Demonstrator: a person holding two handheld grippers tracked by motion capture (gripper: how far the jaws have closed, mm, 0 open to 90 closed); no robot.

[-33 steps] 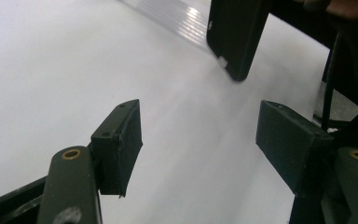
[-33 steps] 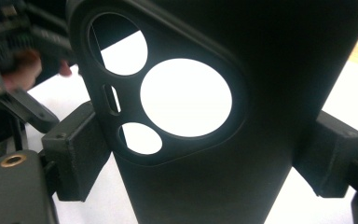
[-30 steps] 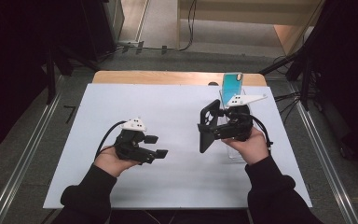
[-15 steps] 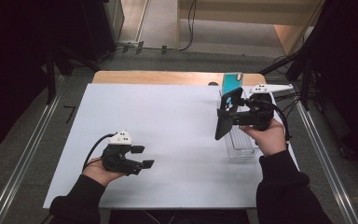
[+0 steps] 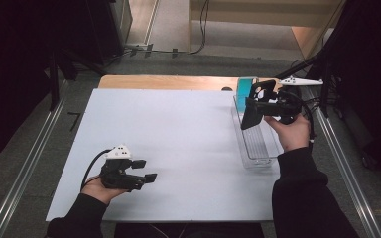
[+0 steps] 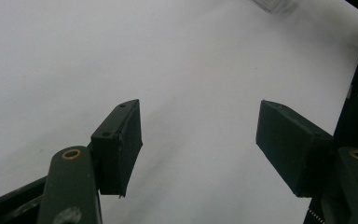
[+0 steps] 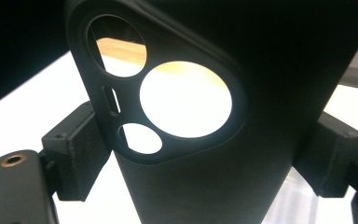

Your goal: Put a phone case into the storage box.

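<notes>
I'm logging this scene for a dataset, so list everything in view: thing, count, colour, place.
Black plastic phone case with camera cutouts: one, black, clamped in the right hand-held gripper above the clear tray.
Clear plastic tray: one, transparent, right side of the white tabletop.
Teal object: one, teal, at the tray's far end; kind unclear.
White tabletop: one, white, centre.
Wooden board: one, light brown, along the tabletop's far edge.
Left hand-held gripper: one, black, near left, jaws open, holding nothing.
Right hand-held gripper: one, black, far right.
</notes>
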